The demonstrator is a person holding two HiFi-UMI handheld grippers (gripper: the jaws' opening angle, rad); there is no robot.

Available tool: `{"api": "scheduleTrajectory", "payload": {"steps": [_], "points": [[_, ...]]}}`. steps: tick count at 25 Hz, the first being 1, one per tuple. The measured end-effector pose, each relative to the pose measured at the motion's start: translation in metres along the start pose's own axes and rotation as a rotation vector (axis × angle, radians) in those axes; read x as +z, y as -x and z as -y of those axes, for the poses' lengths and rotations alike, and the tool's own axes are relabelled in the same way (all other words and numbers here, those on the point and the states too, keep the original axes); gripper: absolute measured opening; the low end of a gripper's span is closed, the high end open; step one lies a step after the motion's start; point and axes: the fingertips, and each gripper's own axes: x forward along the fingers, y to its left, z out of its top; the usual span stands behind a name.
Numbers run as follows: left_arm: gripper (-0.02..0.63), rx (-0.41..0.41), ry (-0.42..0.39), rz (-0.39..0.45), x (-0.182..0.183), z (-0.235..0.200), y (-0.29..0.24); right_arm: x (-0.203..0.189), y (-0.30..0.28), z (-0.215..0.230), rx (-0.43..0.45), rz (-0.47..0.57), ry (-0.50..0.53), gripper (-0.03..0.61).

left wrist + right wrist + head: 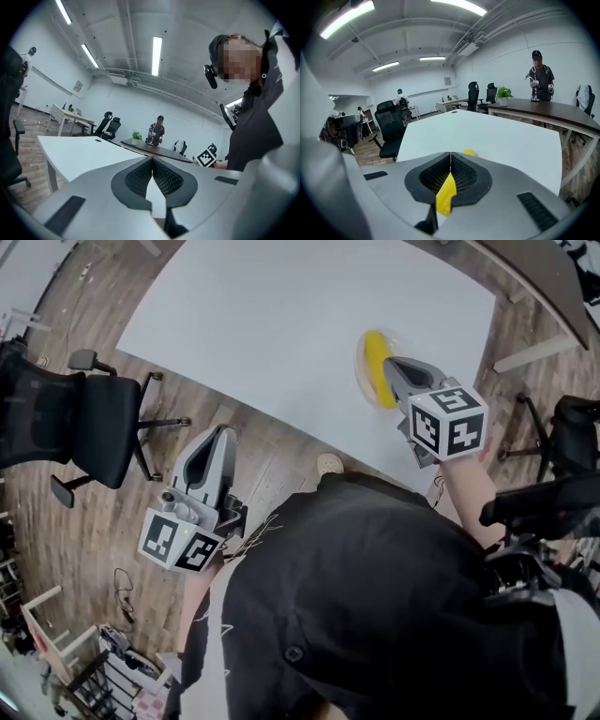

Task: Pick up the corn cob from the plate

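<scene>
- On the far right part of the white bench point(281, 324), the corn cob point(376, 360) lies on a pale plate point(360, 373). The cob is bright yellow and oblong, and in the head view its length runs away from the person.
- Only part of the cob shows in that view, because the right tongs point(391, 362) cover its near right side. The plate's rim shows as a faint pale ring at the cob's left.
- The tips of the right tongs reach over the plate, right at the cob's right flank. The head view does not show whether they touch it.
- In the right gripper view, the right tongs point(450, 153) are pressed together at the tips and pinch nothing.
- Yellow of the cob point(446, 196) shows through the slot behind the closed tips, and a small yellow bit peeps just over them. The cob therefore lies under and just ahead of the tips.
- The right forearm point(466, 486) reaches forward from the person's black top point(375, 587). It holds its tongs slanted down toward the plate, with the marker cube uppermost.
- The left tongs point(224, 431) are well apart from the cob, off the bench's near edge and above the wooden floor point(272, 460). They point about level toward the bench.
- In the left gripper view, the tips of the left tongs point(152, 158) meet and hold nothing, with the bench top ahead of them.
</scene>
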Motion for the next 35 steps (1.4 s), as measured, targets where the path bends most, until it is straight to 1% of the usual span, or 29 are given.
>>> {"api": "scheduleTrajectory", "payload": {"steps": [3, 8, 11, 15, 17, 19, 23, 28, 32, 35], "points": [[0.014, -0.037, -0.005, 0.006, 0.008, -0.012, -0.022, 0.01, -0.007, 0.011, -0.036, 0.036, -0.03, 0.017], [0.014, -0.1, -0.018, -0.027, 0.011, -0.021, -0.046, 0.017, -0.009, 0.012, -0.071, 0.041, -0.019, 0.017], [0.014, -0.13, -0.003, -0.015, 0.019, -0.027, -0.061, 0.018, -0.008, 0.017, -0.099, 0.045, -0.051, 0.017], [0.014, -0.191, -0.021, -0.043, 0.025, -0.032, -0.081, 0.014, -0.005, 0.025, -0.142, 0.038, -0.111, 0.017], [0.015, -0.233, -0.012, -0.057, 0.027, -0.032, -0.093, 0.011, 0.0, 0.032, -0.175, 0.04, -0.145, 0.017], [0.014, -0.291, 0.005, -0.08, 0.025, -0.032, -0.106, 0.009, 0.004, 0.036, -0.223, 0.049, -0.184, 0.017], [0.014, -0.394, 0.046, -0.123, 0.024, -0.052, -0.114, 0.013, -0.001, 0.028, -0.327, 0.074, -0.237, 0.017], [0.014, -0.507, 0.043, -0.188, 0.023, -0.074, -0.126, 0.009, 0.007, 0.025, -0.447, 0.106, -0.309, 0.017], [0.014, -0.572, 0.047, -0.207, 0.023, -0.073, -0.143, 0.004, 0.016, 0.025, -0.489, 0.131, -0.372, 0.017], [0.014, -0.615, 0.059, -0.229, 0.018, -0.072, -0.151, 0.003, 0.021, 0.022, -0.501, 0.145, -0.381, 0.017]]}}
